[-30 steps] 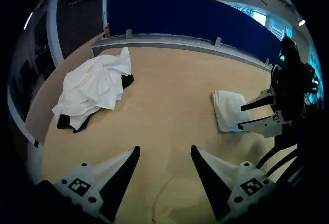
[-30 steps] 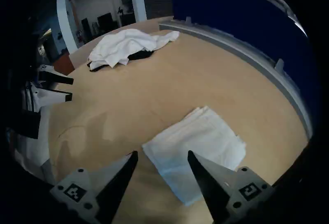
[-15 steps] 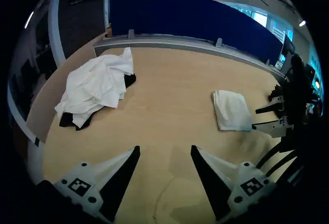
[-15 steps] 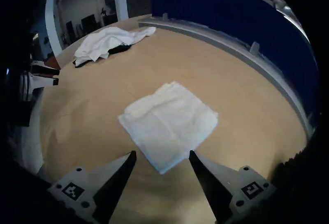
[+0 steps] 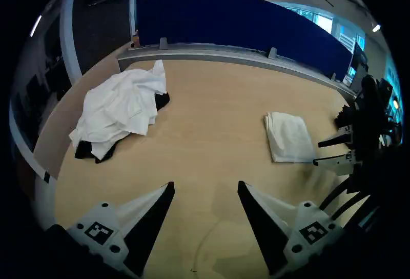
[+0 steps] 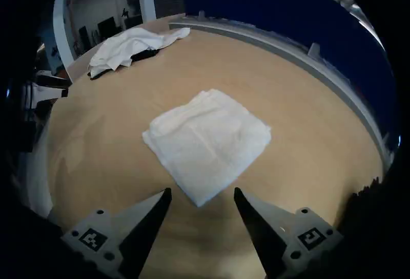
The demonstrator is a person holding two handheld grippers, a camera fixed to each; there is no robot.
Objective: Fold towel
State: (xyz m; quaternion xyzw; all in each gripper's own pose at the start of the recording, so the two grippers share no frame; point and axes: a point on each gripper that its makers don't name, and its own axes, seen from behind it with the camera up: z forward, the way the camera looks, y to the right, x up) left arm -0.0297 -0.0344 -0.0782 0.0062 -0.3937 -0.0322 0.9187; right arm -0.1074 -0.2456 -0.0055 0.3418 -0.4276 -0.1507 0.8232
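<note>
- The left hand-held gripper [image 5: 205, 184] is open, its two fingers spread wide over bare wood and holding nothing.
- The right hand-held gripper [image 6: 202, 191] is open too. In the right gripper view the near corner of the folded towel [image 6: 207, 143] shows in the gap between its fingers, and neither finger presses on it.
- The folded towel lies flat on the tabletop [image 5: 215, 110] as a neat white square, layered edges showing along one side. In the left gripper view it sits to the right, with the right hand-held gripper's fingertips just beside its near edge.
- A pile of white cloth [image 5: 119, 107] lies crumpled on the far left of the tabletop, well apart from the towel.
- A dark cloth [image 5: 84, 151] pokes out from under that pile at its near and far edges.
- Bare wood lies between the pile and the towel.
- A grey rail [image 5: 220, 53] runs along the back edge of the tabletop, and a blue partition [image 5: 230, 20] stands just behind it.
- In the right gripper view the left hand-held gripper appears at the left edge, well apart from the towel.
</note>
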